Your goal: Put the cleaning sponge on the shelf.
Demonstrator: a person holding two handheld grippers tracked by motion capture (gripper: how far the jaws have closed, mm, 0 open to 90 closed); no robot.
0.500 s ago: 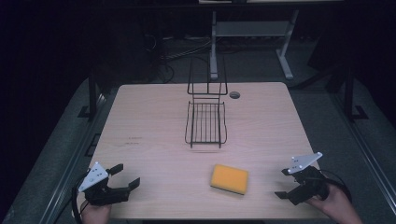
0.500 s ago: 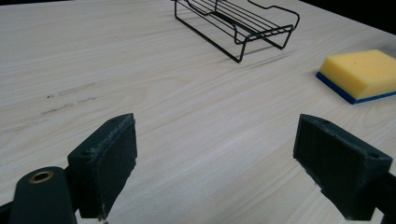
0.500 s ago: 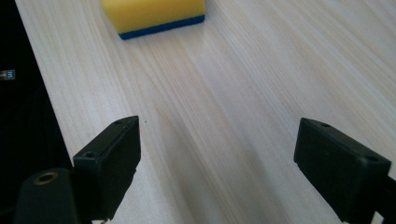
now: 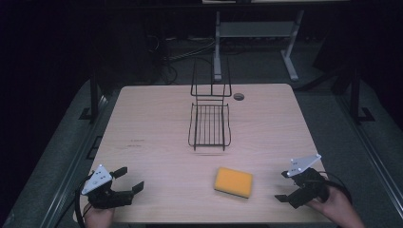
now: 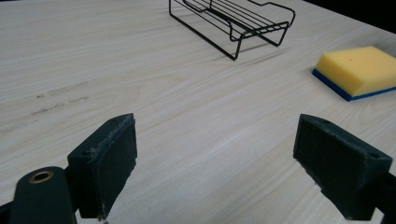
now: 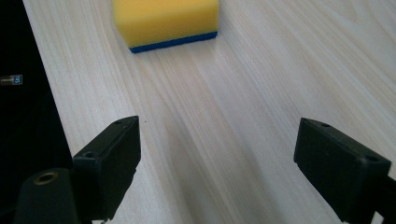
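The work is judged to be at its opening step — the approach to the sponge (image 4: 233,182), with nothing yet grasped. The sponge, yellow on top with a blue layer beneath, lies flat on the worktop (image 4: 157,137) toward the near edge, somewhat right of the middle and well apart from both grippers. The right gripper (image 4: 288,186) is held low at the near right corner, its jaws spread wide and empty; in the right gripper view the sponge (image 6: 166,21) is seen ahead of the jaws and a little to their left, with bare wood between. The left gripper (image 4: 129,180) is held at the near left corner, likewise wide open with nothing between its jaws; in the left gripper view the sponge (image 5: 358,71) lies far off to the right, and the wire rack (image 5: 233,21) farther back. The rack (image 4: 209,124) stands empty at the middle of the worktop, beyond the sponge. Since the right gripper is the nearer, the next move is judged to fall to it — it would have to be carried forward and leftward until the sponge sits between the open jaws, lowered close to the wood, and only then closed across the soft sides, gently enough that the foam is not crushed out of the grip. The rack seems a likely destination, though that cannot be confirmed.
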